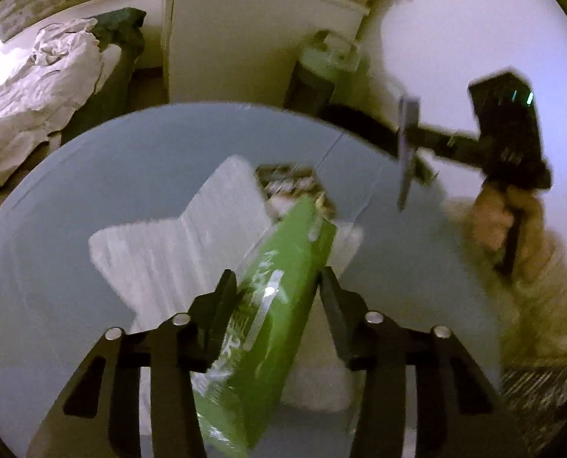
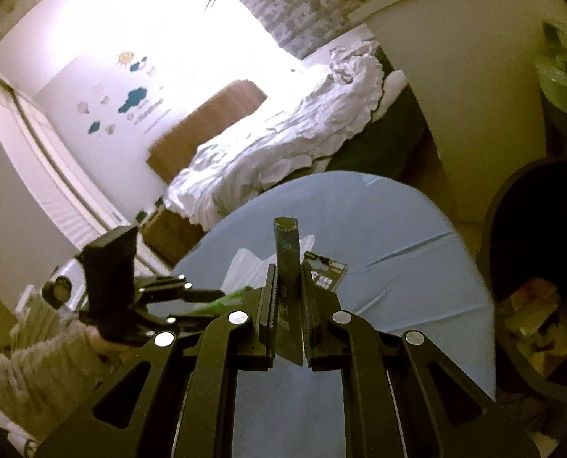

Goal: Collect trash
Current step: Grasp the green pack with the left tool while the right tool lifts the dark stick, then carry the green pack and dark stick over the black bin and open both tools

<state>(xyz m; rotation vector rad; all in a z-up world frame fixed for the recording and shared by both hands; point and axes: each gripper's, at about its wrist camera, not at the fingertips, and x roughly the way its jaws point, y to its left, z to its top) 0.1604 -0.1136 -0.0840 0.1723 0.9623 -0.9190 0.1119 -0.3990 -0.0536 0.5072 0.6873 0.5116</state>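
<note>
My left gripper (image 1: 277, 280) is shut on a green snack box (image 1: 272, 305), held above a round blue table (image 1: 131, 175). A white star-shaped cushion (image 1: 176, 244) lies under it, with a patterned wrapper (image 1: 287, 181) at its far tip. My right gripper (image 2: 288, 271) is shut on a dark flat wrapper (image 2: 287, 252) that sticks up between the fingers, above the same table (image 2: 379, 221). A dark packet (image 2: 327, 271) lies on the table just beyond. The right gripper also shows in the left wrist view (image 1: 409, 152), and the left one in the right wrist view (image 2: 207, 297).
A black bin (image 2: 527, 229) with trash inside stands right of the table. A white cabinet (image 1: 253, 38) and a green roll (image 1: 321, 65) stand behind the table. An unmade bed (image 2: 283, 141) lies to the left.
</note>
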